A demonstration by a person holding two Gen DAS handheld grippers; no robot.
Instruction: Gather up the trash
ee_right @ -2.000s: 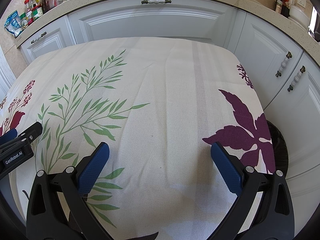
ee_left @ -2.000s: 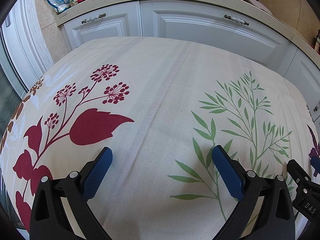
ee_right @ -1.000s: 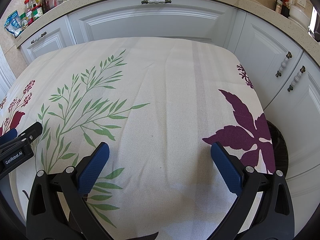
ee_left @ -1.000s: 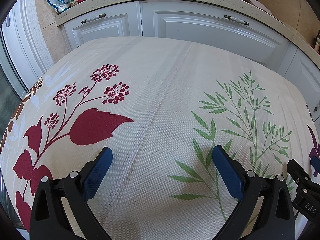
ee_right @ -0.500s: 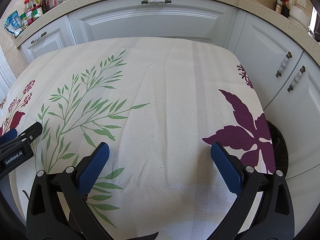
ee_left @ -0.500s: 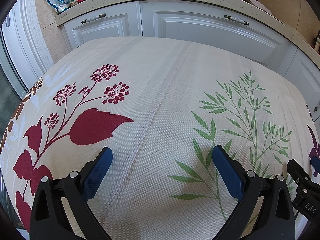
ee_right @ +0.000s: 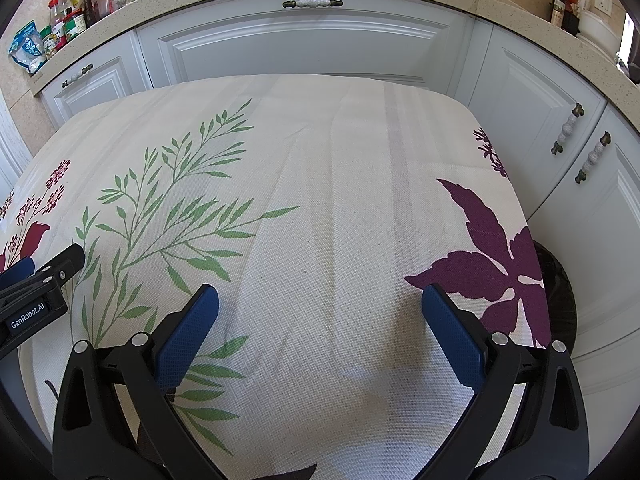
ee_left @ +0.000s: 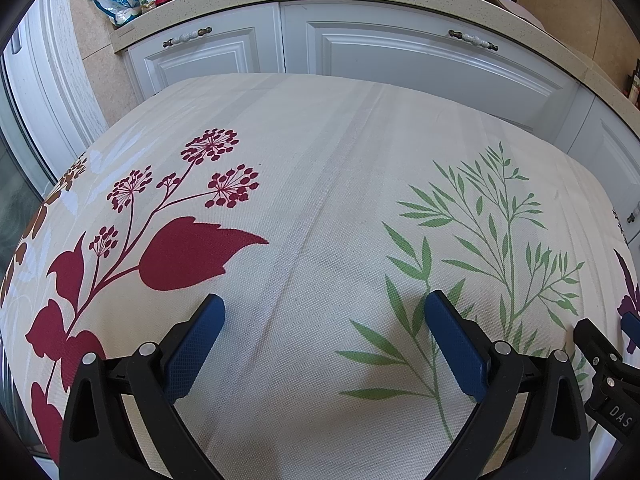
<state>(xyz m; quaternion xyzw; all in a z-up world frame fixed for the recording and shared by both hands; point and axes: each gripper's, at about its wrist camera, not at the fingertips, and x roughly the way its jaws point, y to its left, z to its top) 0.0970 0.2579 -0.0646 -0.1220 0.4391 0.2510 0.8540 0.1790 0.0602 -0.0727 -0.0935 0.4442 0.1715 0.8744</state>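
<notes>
Hovering side by side over the tablecloth (ee_left: 320, 160), the left gripper (ee_left: 324, 312) and right gripper (ee_right: 320, 300) both gape wide, grasping nothing. No trash shows on the leaf-printed cloth. White cabinets (ee_right: 304, 48) curve behind; a black bin (ee_right: 560, 300) sits beside the table.

Round black trash bin (ee_right: 557, 292), glossy liner, on the floor, partly hidden behind the tablecloth (ee_right: 340, 160) right edge
</notes>
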